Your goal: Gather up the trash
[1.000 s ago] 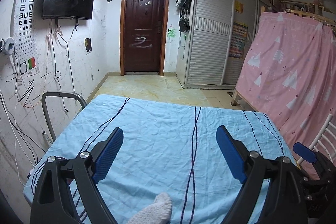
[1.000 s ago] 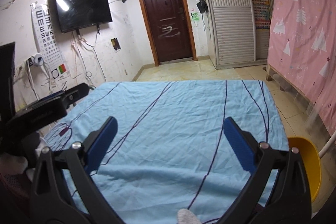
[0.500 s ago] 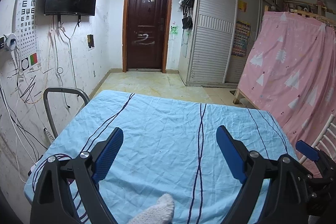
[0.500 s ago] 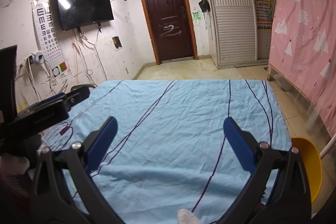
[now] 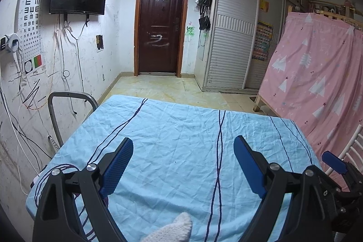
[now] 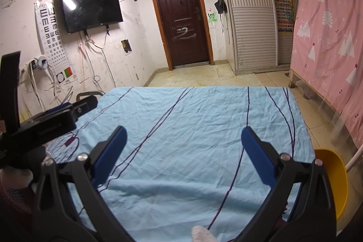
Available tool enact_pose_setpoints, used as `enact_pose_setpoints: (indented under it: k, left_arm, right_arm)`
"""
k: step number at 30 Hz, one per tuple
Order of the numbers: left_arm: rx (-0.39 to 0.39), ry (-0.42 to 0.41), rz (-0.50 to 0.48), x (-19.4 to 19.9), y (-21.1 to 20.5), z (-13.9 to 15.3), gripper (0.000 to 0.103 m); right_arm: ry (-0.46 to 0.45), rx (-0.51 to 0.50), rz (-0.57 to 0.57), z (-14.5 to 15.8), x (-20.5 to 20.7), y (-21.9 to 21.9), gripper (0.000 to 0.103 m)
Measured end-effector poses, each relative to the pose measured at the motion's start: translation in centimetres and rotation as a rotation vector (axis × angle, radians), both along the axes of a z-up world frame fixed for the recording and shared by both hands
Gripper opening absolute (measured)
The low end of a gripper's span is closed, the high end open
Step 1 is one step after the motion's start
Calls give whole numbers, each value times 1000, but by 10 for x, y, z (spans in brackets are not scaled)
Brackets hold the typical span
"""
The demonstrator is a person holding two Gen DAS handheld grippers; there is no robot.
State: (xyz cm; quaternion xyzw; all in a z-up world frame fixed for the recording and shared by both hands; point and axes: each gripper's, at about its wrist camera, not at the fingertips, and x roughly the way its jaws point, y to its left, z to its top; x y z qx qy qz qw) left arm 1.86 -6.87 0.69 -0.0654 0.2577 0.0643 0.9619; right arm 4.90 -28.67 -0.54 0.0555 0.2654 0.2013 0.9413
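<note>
A table under a wrinkled light-blue cloth [image 5: 181, 128] with dark curved lines fills both views. No loose item lies on the cloth [image 6: 192, 119] in either view. My left gripper [image 5: 183, 144] hovers open over the near part, with nothing between its blue pads [image 5: 118, 165]. My right gripper [image 6: 183, 132] is also open and holds nothing. A white knit-gloved fingertip [image 5: 172, 228] shows at the bottom edge, and another gloved fingertip [image 6: 202, 233] in the right wrist view. The left gripper's black body [image 6: 56, 119] appears at the left of the right wrist view.
A yellow plastic tub [image 6: 333, 178] sits low beside the table's right edge. A grey metal chair frame [image 5: 68, 96] stands at the far left corner by the cabled wall. A pink curtain [image 5: 317, 83] hangs along the right, with white rails [image 5: 349, 146] below it. Tiled floor leads to a brown door [image 5: 161, 26].
The left wrist view has shifted slightly, the table and door sliding a little in the picture. The right wrist view is the same. Both grippers stay open.
</note>
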Motion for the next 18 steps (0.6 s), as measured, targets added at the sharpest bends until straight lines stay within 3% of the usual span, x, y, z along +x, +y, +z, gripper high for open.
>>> enact_pose_setpoints:
  k: [18]
  left_arm:
    - [-9, 14, 12, 2, 2, -4, 81]
  right_arm:
    - [1, -3, 1, 0, 0, 2, 97]
